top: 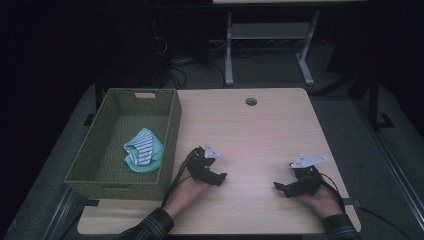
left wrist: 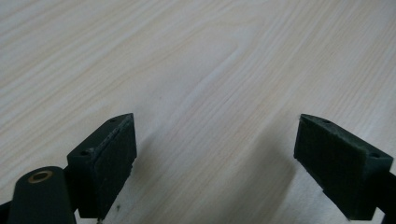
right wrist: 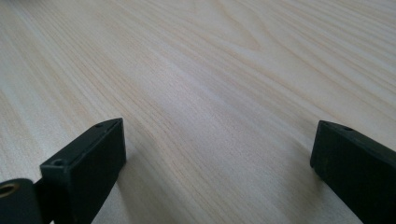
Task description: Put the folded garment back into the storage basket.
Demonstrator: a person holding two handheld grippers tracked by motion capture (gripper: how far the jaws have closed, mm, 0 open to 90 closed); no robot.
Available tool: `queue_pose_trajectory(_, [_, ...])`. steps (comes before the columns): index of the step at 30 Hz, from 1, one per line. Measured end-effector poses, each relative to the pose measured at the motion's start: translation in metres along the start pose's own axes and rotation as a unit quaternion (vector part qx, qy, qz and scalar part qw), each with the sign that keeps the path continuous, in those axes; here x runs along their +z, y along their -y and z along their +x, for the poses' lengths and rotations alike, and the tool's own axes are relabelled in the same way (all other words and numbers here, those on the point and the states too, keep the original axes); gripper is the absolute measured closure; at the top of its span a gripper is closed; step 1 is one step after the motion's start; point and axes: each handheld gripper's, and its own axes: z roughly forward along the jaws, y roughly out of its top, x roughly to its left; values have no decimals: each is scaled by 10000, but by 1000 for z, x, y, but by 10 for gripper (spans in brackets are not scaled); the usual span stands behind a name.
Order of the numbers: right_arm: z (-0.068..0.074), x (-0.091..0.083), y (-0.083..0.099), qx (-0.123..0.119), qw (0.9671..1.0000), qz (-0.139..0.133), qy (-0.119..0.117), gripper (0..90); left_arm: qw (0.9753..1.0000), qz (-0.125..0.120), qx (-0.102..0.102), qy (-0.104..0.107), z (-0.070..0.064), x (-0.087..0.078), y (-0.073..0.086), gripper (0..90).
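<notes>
Partly folded cloth [top: 144,152] inside basket [top: 172,120]

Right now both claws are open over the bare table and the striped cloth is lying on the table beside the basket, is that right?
Not quite. The striped cloth lies inside the green basket, not beside it, as the high view shows. The rest holds: the left claw and right claw are both open over the bare table.

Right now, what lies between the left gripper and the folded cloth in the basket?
In the high view, the near right wall of the green woven basket stands between the left gripper and the striped cloth; otherwise only bare table.
</notes>
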Motion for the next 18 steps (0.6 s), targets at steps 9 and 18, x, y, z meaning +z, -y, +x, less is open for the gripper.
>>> queue_pose_trajectory(9, [0,0,0,-7,10000,4,-6,31,9999,-139,-26,18,0,1,5,123])
queue_pose_trajectory(18, [0,0,0,-7,10000,5,-7,31,9996,-278,-15,59,0,1,8,124])
